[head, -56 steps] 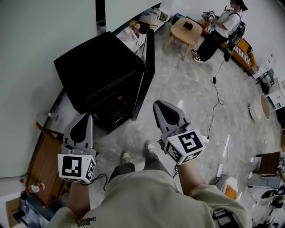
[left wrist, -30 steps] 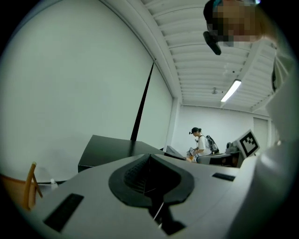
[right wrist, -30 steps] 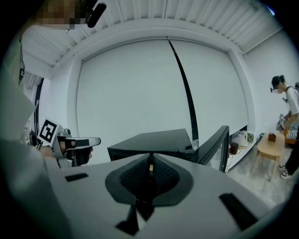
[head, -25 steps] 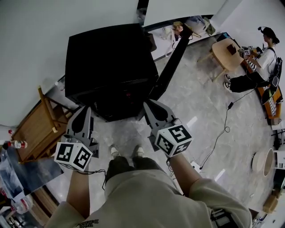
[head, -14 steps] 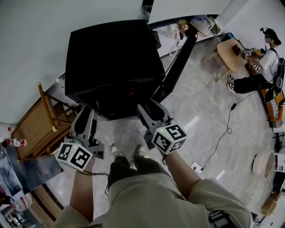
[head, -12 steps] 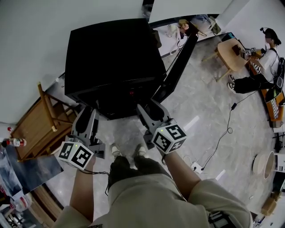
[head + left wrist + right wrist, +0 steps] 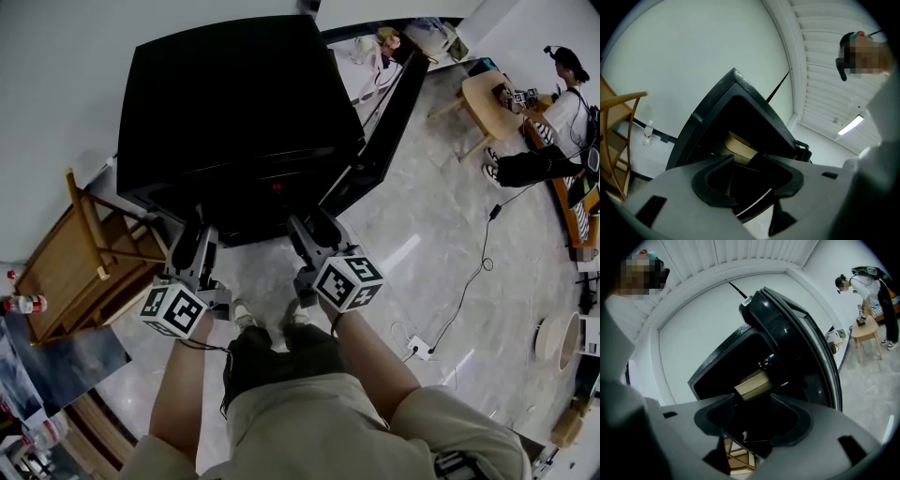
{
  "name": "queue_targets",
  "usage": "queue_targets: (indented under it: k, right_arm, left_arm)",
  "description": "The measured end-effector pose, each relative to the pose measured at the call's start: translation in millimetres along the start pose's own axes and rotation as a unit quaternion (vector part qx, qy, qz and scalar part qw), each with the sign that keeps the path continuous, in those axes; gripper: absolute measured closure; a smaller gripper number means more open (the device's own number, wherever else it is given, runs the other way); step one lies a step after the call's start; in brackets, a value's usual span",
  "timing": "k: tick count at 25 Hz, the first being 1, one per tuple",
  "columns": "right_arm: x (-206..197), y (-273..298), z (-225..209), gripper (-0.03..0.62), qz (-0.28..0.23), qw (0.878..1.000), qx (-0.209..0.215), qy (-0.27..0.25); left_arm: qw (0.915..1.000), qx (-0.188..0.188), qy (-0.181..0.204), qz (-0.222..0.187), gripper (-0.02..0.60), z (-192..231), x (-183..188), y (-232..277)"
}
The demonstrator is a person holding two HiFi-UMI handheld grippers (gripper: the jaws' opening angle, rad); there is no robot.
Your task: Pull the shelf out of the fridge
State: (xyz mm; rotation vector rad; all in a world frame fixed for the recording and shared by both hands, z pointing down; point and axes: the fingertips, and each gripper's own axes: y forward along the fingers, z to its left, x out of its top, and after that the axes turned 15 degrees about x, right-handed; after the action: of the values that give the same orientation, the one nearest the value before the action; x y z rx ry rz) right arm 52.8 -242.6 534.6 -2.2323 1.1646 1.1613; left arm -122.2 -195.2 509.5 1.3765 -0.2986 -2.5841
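The shelf (image 7: 753, 202) sits fully inside the black box-shaped fridge (image 7: 234, 103), showing only as a thin pale front edge low in the dark cavity. A flat tan cardboard box (image 7: 752, 383) lies deeper in and higher up, with a dark rounded object just beside it that cannot be made out. The fridge's black door (image 7: 384, 122) stands swung wide open on the right side. The left gripper (image 7: 199, 246) and the right gripper (image 7: 314, 230), both grey with black-and-white marker cubes, are held side by side just in front of the open cavity and point into it, roughly level. Each gripper's jaws have just been opening and now stand well apart. Nothing lies between the pads of either one, and neither touches the shelf edge, which shows through the gap. The person holding them stands on a grey marbled floor (image 7: 441, 225), shoes just below the grippers. A wooden slatted chair (image 7: 84, 244) stands near the fridge's left side against the white wall. Well apart at the upper right, another person (image 7: 553, 122) is beside a round wooden table (image 7: 487, 89), and a black cable runs across the floor to a white power strip (image 7: 419, 349).
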Motion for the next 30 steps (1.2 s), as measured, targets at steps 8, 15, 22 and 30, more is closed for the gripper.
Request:
queue_targets:
  k: [8, 15, 22, 30]
  right_arm:
    - [-49, 18, -33, 0.362, -0.043, 0.997, 0.022, 0.061]
    - [-100, 34, -58, 0.359, -0.025, 0.995, 0.014, 0.098]
    - [-141, 45, -101, 0.361, -0.054, 0.988, -0.024, 0.146]
    - [-170, 59, -143, 0.361, -0.072, 0.979, -0.044, 0.187]
  left_arm:
    - [0.9960, -0.007, -0.083, 0.033, 0.353, 40, -58, 28]
    - [0.9789, -0.018, -0.184, 0.087, 0.328, 76, -112, 52]
    - [0.9608, -0.004, -0.258, 0.101, 0.322, 125, -150, 78]
    - [0.9429, -0.018, -0.317, 0.101, 0.321, 147, -169, 110]
